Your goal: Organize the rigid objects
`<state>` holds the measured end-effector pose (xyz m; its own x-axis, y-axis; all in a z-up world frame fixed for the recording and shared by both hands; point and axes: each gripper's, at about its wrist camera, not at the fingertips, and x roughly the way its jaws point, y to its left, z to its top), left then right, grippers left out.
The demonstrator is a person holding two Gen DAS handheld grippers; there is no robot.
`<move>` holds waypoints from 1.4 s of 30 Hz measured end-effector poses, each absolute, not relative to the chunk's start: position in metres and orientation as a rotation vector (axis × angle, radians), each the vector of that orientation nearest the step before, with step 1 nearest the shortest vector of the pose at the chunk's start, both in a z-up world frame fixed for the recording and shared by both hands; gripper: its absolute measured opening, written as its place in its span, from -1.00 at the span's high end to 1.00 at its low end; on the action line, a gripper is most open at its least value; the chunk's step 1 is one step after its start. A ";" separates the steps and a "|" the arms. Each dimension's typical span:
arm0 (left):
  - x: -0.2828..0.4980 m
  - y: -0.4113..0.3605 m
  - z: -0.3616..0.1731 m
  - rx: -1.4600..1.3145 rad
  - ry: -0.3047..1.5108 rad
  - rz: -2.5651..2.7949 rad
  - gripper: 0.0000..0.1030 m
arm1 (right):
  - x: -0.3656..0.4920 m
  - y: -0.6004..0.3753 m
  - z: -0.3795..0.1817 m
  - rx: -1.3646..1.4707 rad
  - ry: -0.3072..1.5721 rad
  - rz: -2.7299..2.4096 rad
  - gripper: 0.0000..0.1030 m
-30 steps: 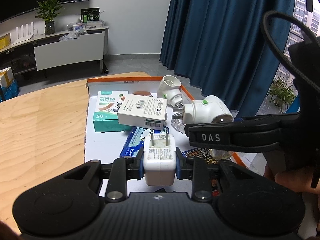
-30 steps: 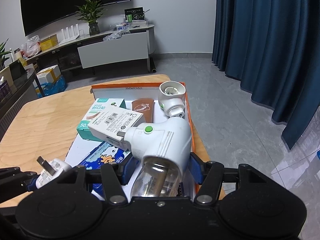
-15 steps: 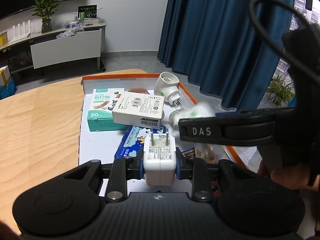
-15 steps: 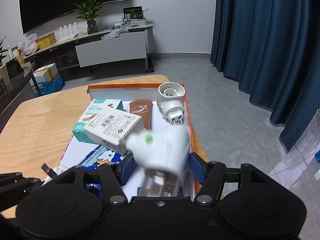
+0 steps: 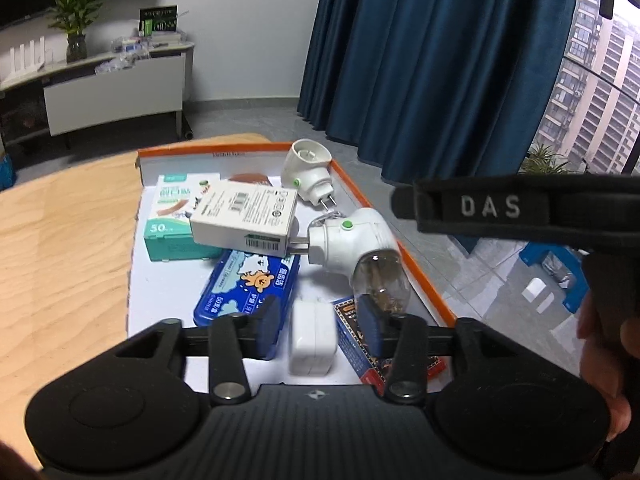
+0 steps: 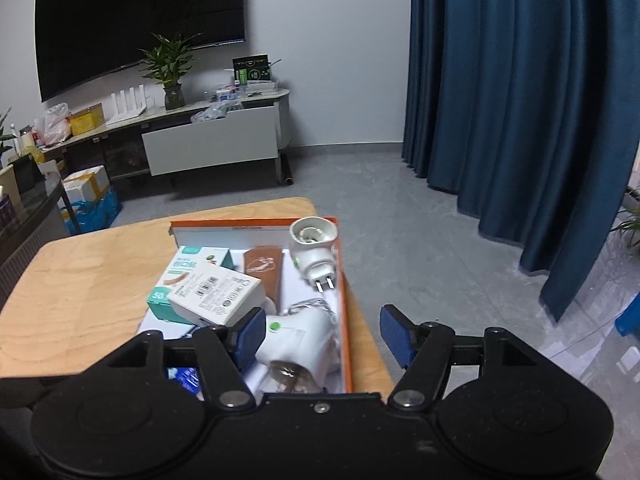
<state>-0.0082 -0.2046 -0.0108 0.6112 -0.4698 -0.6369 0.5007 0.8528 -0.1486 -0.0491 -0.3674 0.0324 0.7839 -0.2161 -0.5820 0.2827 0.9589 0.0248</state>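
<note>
White square plug charger (image 5: pixel 312 338) lies released in the orange-rimmed tray (image 5: pixel 416 266); we lift the just-opened left hand-held gripper (image 5: pixel 320 326) straight up, right hand-held gripper (image 6: pixel 322 334) also released

Wooden table (image 5: pixel 60 240), light grain, rounded far edge. On it, at its right side: one shallow box lid (image 5: pixel 352 178), orange rim, white floor, reaching the table's right edge. Rest of the tabletop in view is bare wood. Beyond the table: grey tiled floor (image 6: pixel 400 208).
</note>
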 end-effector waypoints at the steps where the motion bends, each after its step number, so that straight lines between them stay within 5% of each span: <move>1: -0.009 -0.204 -0.010 0.048 0.724 -0.553 -0.07 | -0.053 -0.368 0.033 0.116 0.613 -0.274 -0.49; 9: -0.027 -0.183 0.022 0.032 0.701 -0.469 -1.00 | -0.090 -0.369 0.046 0.117 0.592 -0.282 -0.56; 42: -0.076 -0.170 0.002 0.129 0.787 -0.282 -1.00 | -0.143 -0.341 -0.004 0.113 0.772 -0.234 -0.61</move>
